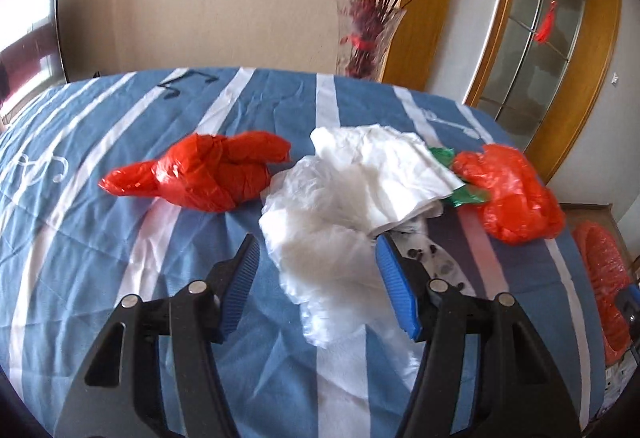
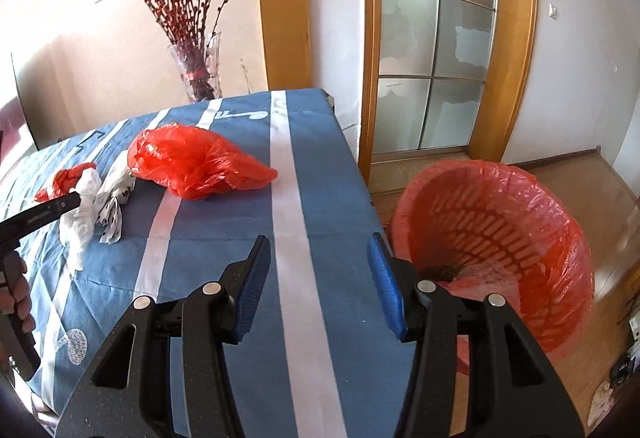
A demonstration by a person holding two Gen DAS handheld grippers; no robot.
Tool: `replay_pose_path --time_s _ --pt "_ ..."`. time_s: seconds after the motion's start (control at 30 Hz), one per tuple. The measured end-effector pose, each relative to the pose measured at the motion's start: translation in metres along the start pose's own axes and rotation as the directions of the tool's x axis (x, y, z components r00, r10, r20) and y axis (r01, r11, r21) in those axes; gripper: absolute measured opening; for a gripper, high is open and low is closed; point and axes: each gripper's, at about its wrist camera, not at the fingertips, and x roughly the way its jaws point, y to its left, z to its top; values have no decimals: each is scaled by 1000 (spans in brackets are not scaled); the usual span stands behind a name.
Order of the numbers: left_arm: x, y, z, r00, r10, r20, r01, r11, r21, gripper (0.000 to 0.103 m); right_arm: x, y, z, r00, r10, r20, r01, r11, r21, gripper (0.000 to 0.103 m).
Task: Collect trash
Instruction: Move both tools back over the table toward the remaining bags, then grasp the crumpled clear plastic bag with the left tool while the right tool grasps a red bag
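Note:
On the blue-and-white striped tablecloth (image 1: 80, 238) lies a knotted red plastic bag (image 1: 200, 173), a heap of white plastic and tissue (image 1: 340, 205), a green scrap (image 1: 444, 157) and a second, crumpled red bag (image 1: 508, 193). My left gripper (image 1: 318, 244) is open, low over the near end of the white heap, which lies between its fingers without being pinched. My right gripper (image 2: 319, 240) hangs open and empty above the table's right edge. The crumpled red bag (image 2: 200, 161) lies ahead of it to the left. A red-lined trash basket (image 2: 492, 246) stands on the floor to its right.
A glass vase of red branches (image 2: 198, 65) stands behind the table's far edge. A wood-framed glass door (image 2: 436, 57) and wooden floor lie beyond the basket. A hand (image 2: 16, 290) holds the left tool at the right wrist view's left edge. A spotted tissue (image 2: 114, 205) lies beside the white plastic.

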Motion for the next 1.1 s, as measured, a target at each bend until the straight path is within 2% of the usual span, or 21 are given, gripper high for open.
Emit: replay_pose_path --time_s 0.13,0.2,0.27,0.37,0.5,0.63,0.9,1.1 --pt "16 3 -2 998 -15 -57 14 1000 -23 59 2 2 -1 1000 0 -6 0 1000 -3 52" --pt "18 3 -3 997 -41 -69 38 999 -35 50 4 4 -1 1000 3 -10 -3 1000 -2 52" --pt "20 3 -4 995 -65 -79 62 997 -43 36 5 6 -1 1000 7 -13 -7 1000 -4 52" --pt "16 4 -6 995 -71 -65 69 997 -43 28 6 10 -1 1000 15 -15 -15 1000 -12 52" --pt "5 12 -6 999 -31 -27 31 999 -18 26 8 16 0 1000 27 -15 -27 999 -22 52" --pt "-7 24 -6 999 36 24 -36 999 11 26 13 25 3 999 51 -19 -51 998 -22 52" --pt "-4 24 -6 1000 20 -8 -19 999 30 24 34 60 19 987 154 -44 -154 988 2 52" --pt "3 28 -5 999 9 -37 -8 1000 9 23 54 93 36 974 219 -48 -220 976 3 52"
